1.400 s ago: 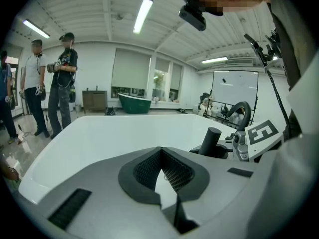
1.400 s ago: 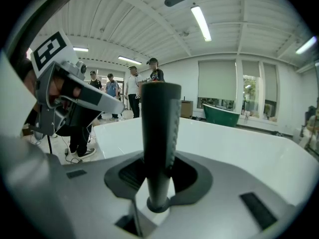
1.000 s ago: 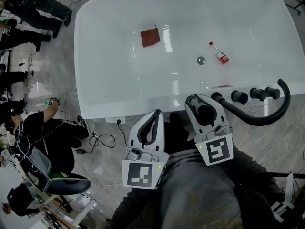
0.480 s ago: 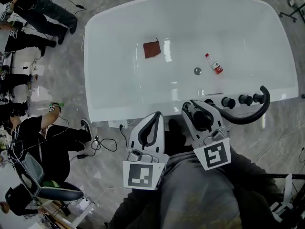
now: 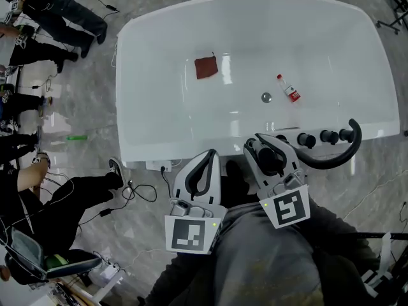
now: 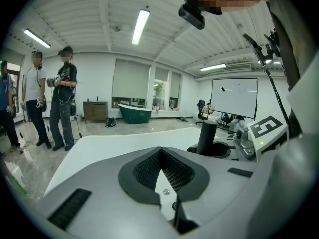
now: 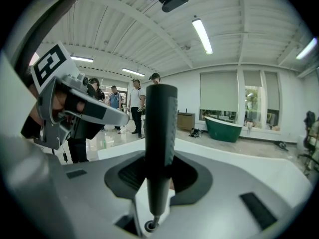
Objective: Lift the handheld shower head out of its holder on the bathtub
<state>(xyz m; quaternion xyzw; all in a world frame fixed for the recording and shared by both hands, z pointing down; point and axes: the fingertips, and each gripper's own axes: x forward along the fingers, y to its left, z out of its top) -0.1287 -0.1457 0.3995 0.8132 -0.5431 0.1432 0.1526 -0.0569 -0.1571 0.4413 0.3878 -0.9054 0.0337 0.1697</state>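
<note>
At the near rim of the tub, toward 5 o'clock in my head view, the right gripper is clamped on the shower head. Its jaws stand partly apart, with both pads pressed against the handle. In the right gripper view the shower head is a slim, dark, matte stick with a straight round body. A finer textured strip runs down its right side, and it narrows to a small metal fitting at the bottom end.

Its long axis runs from 12 to 6 o'clock in that view, upright, free end at 12 and fitting end at 6. From my head camera I look almost straight down on its top, so it shows as a short black stub. The left gripper view shows it upright too, out at 2 o'clock.

A black hose leaves it toward 3 o'clock and hooks up to 12 beside 3 knobs on the tub deck. I cannot make out the holder itself.

My left gripper sits at 9 o'clock of the right one, jaws closed tip to tip with nothing between them. Inside the tub lie a red cloth, a small bottle and the drain.
</note>
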